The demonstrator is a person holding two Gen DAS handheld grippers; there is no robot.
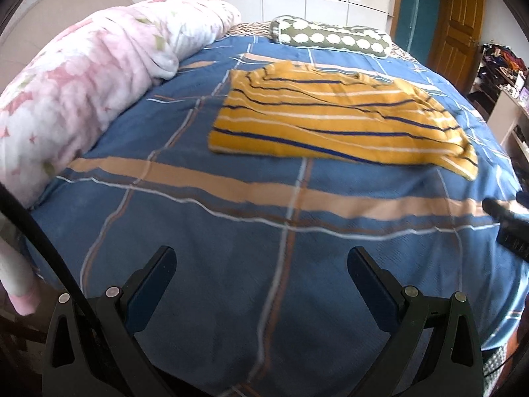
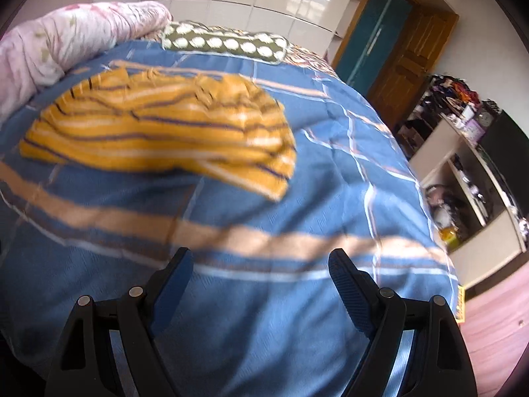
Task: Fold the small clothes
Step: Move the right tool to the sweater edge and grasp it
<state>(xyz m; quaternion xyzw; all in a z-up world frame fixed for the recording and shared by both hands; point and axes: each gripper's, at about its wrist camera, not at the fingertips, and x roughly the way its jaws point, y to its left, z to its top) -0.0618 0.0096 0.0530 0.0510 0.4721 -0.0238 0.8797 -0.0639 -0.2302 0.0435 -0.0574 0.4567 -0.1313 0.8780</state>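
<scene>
The yellow striped shirt [image 1: 340, 122] lies rumpled on the blue plaid bedspread [image 1: 231, 281], at twelve o'clock from both tongs, well apart. Left tongs [image 1: 261, 261] and right tongs [image 2: 261, 264] gape, released and empty. Best approach low, pinching the two near corners evenly before lifting.

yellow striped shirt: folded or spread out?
Folded, loosely. The yellow striped shirt lies as a rumpled rectangle on the blue bedspread, no sleeves sticking out; both grippers open, clear of it.
</scene>
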